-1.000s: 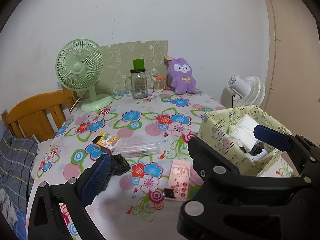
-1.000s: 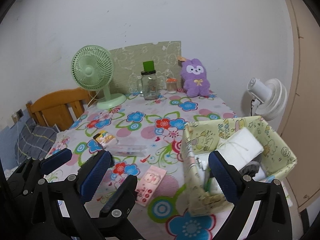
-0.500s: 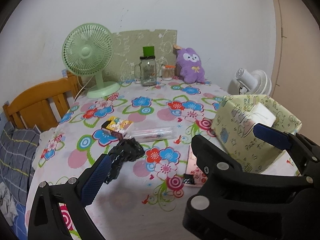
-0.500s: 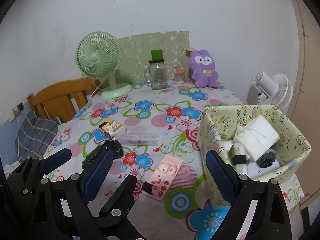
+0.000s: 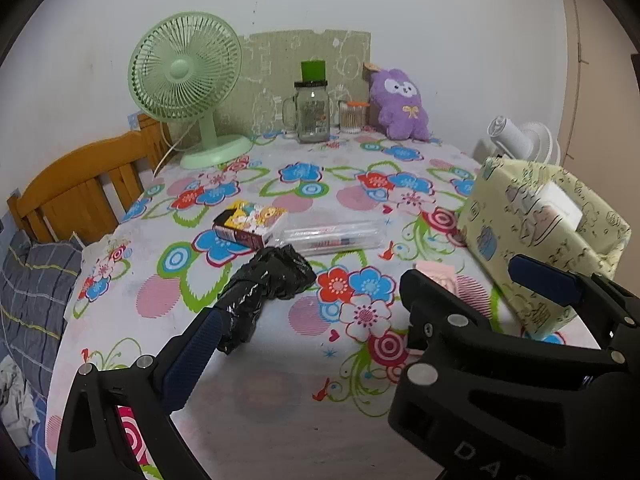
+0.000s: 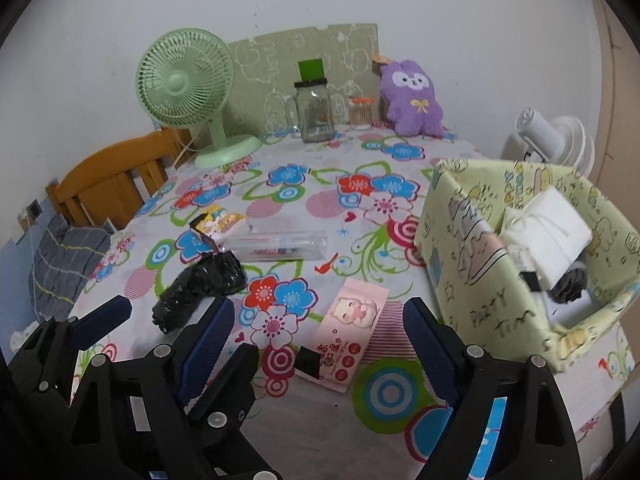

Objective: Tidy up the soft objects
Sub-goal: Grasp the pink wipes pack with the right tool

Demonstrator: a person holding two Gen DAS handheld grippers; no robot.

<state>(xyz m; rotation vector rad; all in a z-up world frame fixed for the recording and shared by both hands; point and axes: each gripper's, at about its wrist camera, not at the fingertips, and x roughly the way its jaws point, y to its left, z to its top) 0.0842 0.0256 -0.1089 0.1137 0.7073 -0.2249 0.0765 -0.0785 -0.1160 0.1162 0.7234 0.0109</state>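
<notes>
Tilting downward side by side over the desk (image 6: 320,412), both grippers are showing wide, empty jaws; the right gripper (image 6: 316,332) has just been closing slightly, the crumpled black plastic bag (image 5: 264,284) lying by the left gripper (image 5: 372,304).

Even, soft indoor light in both views, a bit dim w/ a cool grey cast on the wall (image 5: 440,4). No hard glare; only faint sheen on the glass jar (image 5: 313,114) and the clear plastic case (image 5: 334,236). Shadows weak & diffuse: a soft dark patch on the tablecloth (image 5: 256,396) near the bottom of the left wrist view, plus a thin one under the green fan (image 6: 185,80) base. Strong fisheye bend: straight lines curve near the rim, black vignette fills all corners. Centre fairly sharp, prints readable; edges softer. Near black gripper parts sit underexposed, detail mostly lost. No obvious motion blur.
</notes>
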